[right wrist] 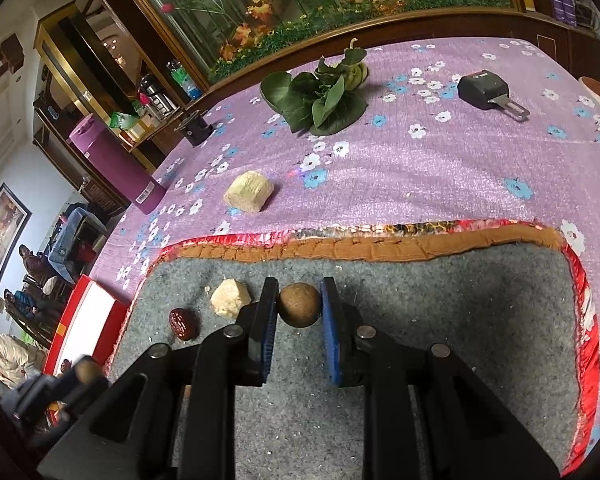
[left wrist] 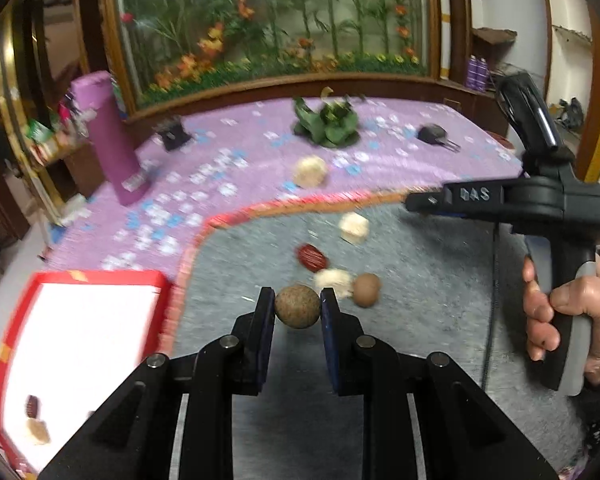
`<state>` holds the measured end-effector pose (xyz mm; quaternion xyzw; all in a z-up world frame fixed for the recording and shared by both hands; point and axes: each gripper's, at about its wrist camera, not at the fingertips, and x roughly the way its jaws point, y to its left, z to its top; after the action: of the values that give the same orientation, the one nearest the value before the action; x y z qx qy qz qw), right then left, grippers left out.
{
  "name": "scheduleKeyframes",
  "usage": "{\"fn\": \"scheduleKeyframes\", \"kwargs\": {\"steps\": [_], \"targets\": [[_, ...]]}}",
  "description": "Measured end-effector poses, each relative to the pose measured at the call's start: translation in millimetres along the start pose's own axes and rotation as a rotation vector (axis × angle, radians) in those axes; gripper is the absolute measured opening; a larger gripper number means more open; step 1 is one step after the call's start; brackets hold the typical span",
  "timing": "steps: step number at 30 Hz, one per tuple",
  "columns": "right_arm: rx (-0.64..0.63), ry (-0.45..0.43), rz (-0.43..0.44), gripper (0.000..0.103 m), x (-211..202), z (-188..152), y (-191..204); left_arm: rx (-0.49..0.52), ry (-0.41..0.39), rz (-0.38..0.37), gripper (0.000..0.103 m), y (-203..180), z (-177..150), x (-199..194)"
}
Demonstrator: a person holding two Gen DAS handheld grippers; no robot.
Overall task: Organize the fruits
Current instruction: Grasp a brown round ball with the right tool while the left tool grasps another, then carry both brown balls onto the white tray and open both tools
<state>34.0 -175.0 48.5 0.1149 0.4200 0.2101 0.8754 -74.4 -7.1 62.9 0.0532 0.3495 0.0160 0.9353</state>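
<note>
Each hand-held gripper, left [left wrist: 297, 307] and right [right wrist: 299, 305], clamps a round brown fruit above the grey felt mat [right wrist: 460, 320], apparently bound for the red-rimmed white tray [left wrist: 80, 332].

The left gripper [left wrist: 297, 306] points forward with its jaws pressed to either side of a round brown fruit [left wrist: 297, 306], while the right gripper [right wrist: 299, 304], held by a hand [left wrist: 560, 312] on its grip, clasps a second brown ball [right wrist: 299, 305].
</note>
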Motion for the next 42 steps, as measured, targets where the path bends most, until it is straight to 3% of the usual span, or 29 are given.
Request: {"fn": "scheduleKeyframes", "kwargs": {"steps": [9,19,30,42], "targets": [[-0.015,-0.039,-0.001,0.023,-7.2,-2.0,3.2,-0.020,-0.086,0.102,0.022,29.1,3.4,-26.3],[-0.056,-0.089,0.032,0.023,-18.3,-6.3,18.7,-0.058,-0.098,0.125,0.022,55.2,-3.3,-31.7],[-0.230,-0.087,0.156,0.023,-27.8,-33.3,105.4,-0.106,-0.105,0.170,0.022,90.0,-16.2,-38.7],[-0.326,0.024,0.311,0.023,7.9,-68.9,196.8,-0.161,-0.100,0.243,0.022,130.8,-34.4,-46.0]]}}
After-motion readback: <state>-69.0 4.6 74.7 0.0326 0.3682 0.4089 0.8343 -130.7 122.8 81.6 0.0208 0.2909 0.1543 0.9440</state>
